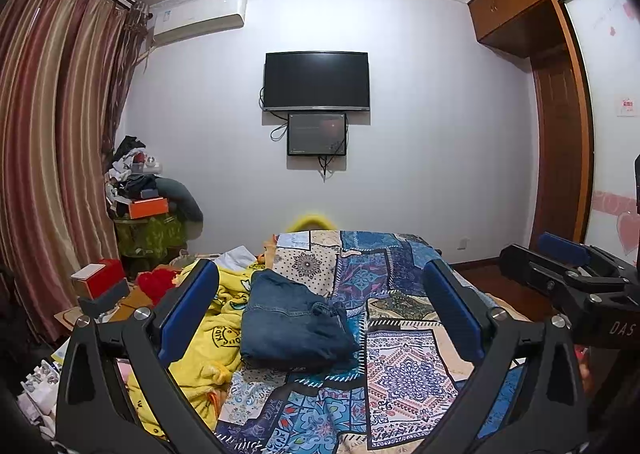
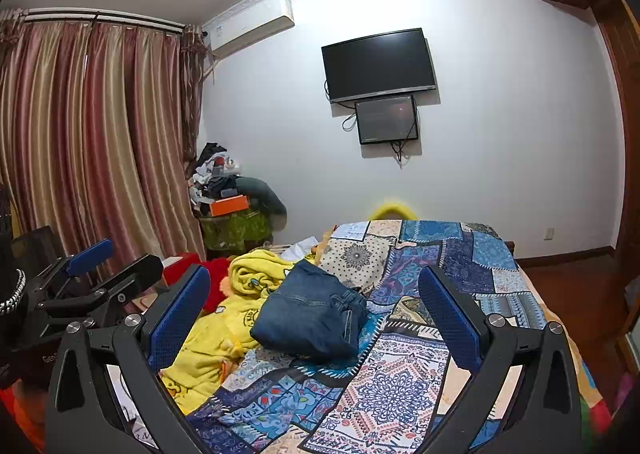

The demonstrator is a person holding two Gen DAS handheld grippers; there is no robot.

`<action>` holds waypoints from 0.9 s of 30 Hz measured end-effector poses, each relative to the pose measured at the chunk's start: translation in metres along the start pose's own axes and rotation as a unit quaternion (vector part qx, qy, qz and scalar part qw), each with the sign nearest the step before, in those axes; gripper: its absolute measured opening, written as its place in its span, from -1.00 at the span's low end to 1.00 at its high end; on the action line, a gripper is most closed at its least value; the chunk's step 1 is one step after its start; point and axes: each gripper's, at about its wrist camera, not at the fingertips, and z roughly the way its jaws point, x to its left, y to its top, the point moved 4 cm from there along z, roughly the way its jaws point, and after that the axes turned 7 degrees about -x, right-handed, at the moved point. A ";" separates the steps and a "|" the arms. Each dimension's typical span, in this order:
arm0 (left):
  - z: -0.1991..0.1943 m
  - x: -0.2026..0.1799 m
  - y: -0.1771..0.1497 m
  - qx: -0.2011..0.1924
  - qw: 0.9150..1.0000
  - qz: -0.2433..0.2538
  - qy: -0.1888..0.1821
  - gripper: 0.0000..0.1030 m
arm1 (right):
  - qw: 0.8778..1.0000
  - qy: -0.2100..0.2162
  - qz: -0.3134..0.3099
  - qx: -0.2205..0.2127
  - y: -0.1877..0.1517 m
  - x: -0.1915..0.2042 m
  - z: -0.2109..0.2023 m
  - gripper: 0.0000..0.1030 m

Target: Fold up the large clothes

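Folded jeans [image 1: 294, 320] lying on a patchwork bedspread [image 1: 404, 370], yellow blanket [image 1: 212, 330] touching their left side, left gripper [image 1: 320, 306] and right gripper [image 2: 316, 310] both above the bed, fingers wide apart, empty

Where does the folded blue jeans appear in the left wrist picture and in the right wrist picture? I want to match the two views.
Left wrist view: the folded jeans lie just left of centre on the patchwork bedspread, between the open fingers, beside the yellow blanket.
Right wrist view: the folded jeans lie near the centre, again on the bedspread, right of the yellow blanket.
Shared landmark: the black wall television.
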 end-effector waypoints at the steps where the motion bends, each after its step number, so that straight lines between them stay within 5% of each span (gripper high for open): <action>1: 0.001 0.000 0.000 0.001 1.000 0.000 -0.002 0.99 | 1.000 0.000 0.000 0.000 0.000 0.000 0.000 1.00; 27: 0.006 -0.005 -0.006 0.017 0.999 -0.011 -0.025 0.99 | 1.000 -0.008 0.000 0.001 -0.002 -0.001 0.003 1.00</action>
